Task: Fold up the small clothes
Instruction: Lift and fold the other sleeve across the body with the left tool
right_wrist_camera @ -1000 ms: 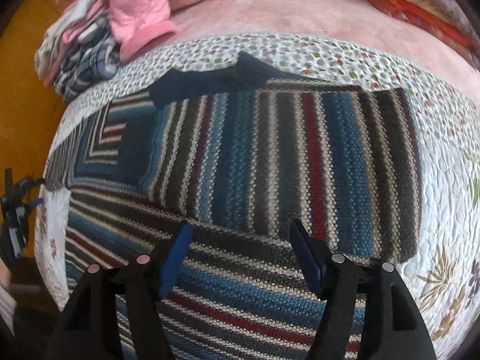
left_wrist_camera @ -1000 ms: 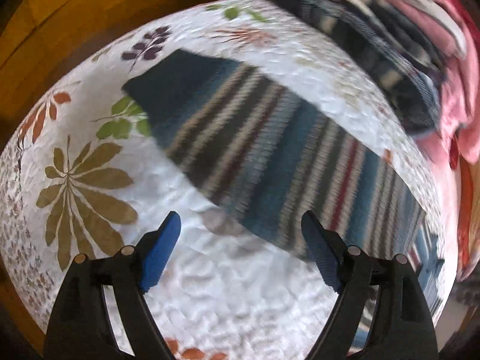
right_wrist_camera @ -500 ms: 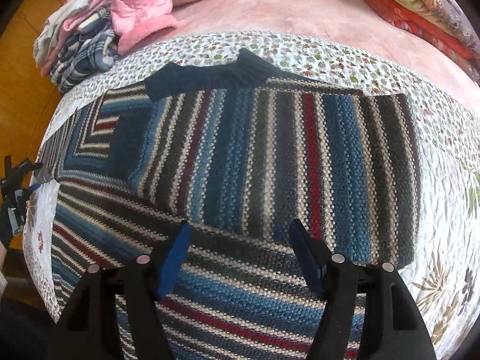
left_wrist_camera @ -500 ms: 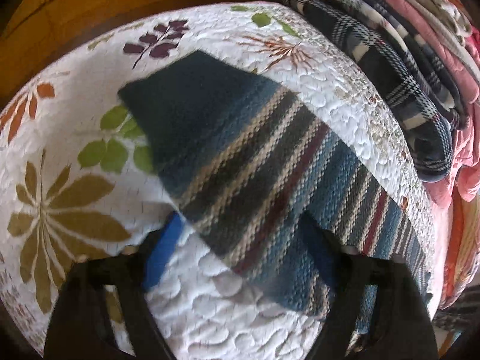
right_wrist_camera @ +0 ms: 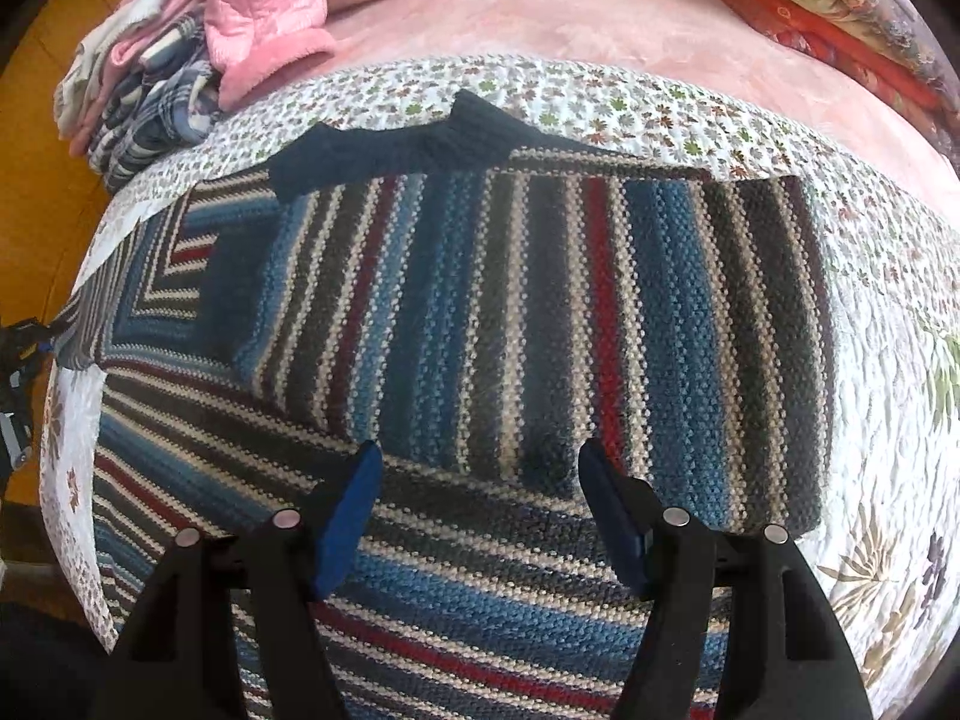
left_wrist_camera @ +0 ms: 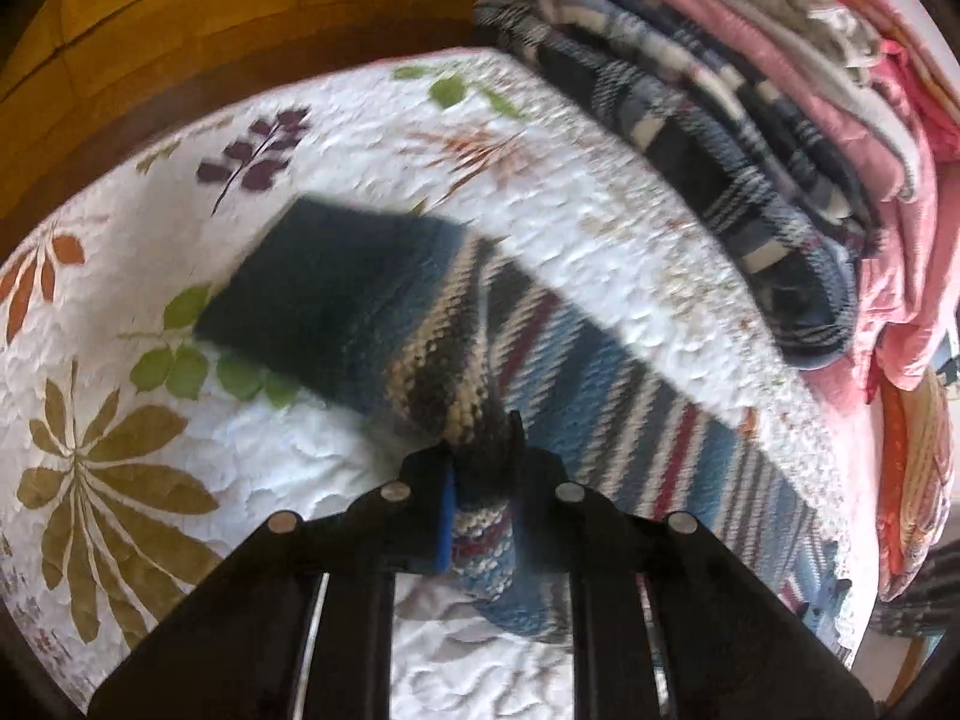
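— Wool between the pads: my left hand-held gripper (left_wrist_camera: 480, 480) is closed on the sleeve of the striped sweater (right_wrist_camera: 540, 312), which lies flat on the quilted bed (left_wrist_camera: 180, 540).

— And the right hand-held gripper (right_wrist_camera: 480, 504)?

— Open, above the body. I think the knit is soft and stretchy; better to hold edges. No label is readable.

Your sweater (right_wrist_camera: 510, 324) is coarse, chunky knit wool, matt, with a finer ribbed dark collar (right_wrist_camera: 420, 144). Under it you have a puckered, stitched cotton quilt (left_wrist_camera: 180, 480). Your gripper pads (right_wrist_camera: 345, 516) look like matt blue rubber on black plastic arms with shiny metal rivets (right_wrist_camera: 677, 516).
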`<move>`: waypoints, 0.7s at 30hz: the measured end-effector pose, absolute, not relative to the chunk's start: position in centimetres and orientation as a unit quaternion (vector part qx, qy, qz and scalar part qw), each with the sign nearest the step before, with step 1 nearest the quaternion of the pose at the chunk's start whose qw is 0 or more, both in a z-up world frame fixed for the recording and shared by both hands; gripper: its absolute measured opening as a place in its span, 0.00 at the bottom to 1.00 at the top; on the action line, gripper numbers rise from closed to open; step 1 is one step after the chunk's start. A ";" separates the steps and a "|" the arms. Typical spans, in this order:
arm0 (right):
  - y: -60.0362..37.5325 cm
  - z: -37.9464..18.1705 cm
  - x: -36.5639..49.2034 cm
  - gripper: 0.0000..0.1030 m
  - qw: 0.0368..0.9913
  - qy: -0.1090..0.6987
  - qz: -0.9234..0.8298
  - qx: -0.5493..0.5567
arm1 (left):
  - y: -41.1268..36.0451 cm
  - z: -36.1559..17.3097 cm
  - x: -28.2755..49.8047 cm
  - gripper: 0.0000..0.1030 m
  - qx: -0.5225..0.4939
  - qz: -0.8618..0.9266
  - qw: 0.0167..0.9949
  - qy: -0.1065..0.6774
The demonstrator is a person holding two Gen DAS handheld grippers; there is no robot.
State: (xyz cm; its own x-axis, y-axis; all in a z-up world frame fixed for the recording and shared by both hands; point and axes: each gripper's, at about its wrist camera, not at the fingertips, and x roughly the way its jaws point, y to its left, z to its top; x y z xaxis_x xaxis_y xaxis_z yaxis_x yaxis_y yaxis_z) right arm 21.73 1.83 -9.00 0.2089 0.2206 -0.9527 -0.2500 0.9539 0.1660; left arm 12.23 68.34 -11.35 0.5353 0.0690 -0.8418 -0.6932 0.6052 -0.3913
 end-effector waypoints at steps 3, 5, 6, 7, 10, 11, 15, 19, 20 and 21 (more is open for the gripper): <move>1.6 -9.0 21.8 0.66 0.778 0.611 0.148 -0.008 | 66.8 -9.7 13.1 0.12 -0.362 0.219 0.809 0.408; 1.5 -9.0 21.9 0.66 0.777 0.612 0.147 -0.007 | 64.9 -8.3 14.0 0.11 -0.350 0.196 0.822 0.404; 1.5 -9.1 21.9 0.66 0.777 0.613 0.146 -0.008 | 64.0 -7.9 14.4 0.11 -0.345 0.186 0.827 0.403; 1.5 -9.1 21.9 0.66 0.776 0.613 0.146 -0.008 | 62.6 -7.2 15.1 0.11 -0.338 0.168 0.834 0.403; 1.5 -9.1 21.9 0.66 0.776 0.614 0.145 -0.010 | 59.3 -6.1 16.4 0.11 -0.320 0.132 0.846 0.405; 1.4 -9.1 21.9 0.66 0.777 0.613 0.144 -0.010 | 57.9 -5.6 16.9 0.11 -0.313 0.115 0.851 0.406; 1.2 -8.9 22.0 0.66 0.777 0.613 0.143 -0.008 | 53.0 -4.7 18.2 0.11 -0.289 0.062 0.862 0.411; 1.0 -8.9 22.1 0.66 0.777 0.613 0.141 -0.007 | 48.4 -4.7 19.2 0.11 -0.277 0.013 0.865 0.419; 0.9 -8.9 22.1 0.66 0.777 0.613 0.140 -0.007 | 47.7 -4.8 19.2 0.11 -0.276 0.006 0.864 0.420; 0.9 -8.9 22.2 0.66 0.777 0.614 0.139 -0.007 | 47.0 -4.9 19.3 0.11 -0.275 -0.001 0.864 0.422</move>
State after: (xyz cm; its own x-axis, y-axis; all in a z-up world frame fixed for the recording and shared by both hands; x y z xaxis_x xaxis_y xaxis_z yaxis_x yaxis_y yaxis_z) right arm 22.17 0.86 -8.92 0.2084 0.2083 -0.9556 -0.2245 0.9611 0.1606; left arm 19.33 47.00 -4.89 0.6443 -0.2348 -0.7278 -0.2297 0.8484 -0.4770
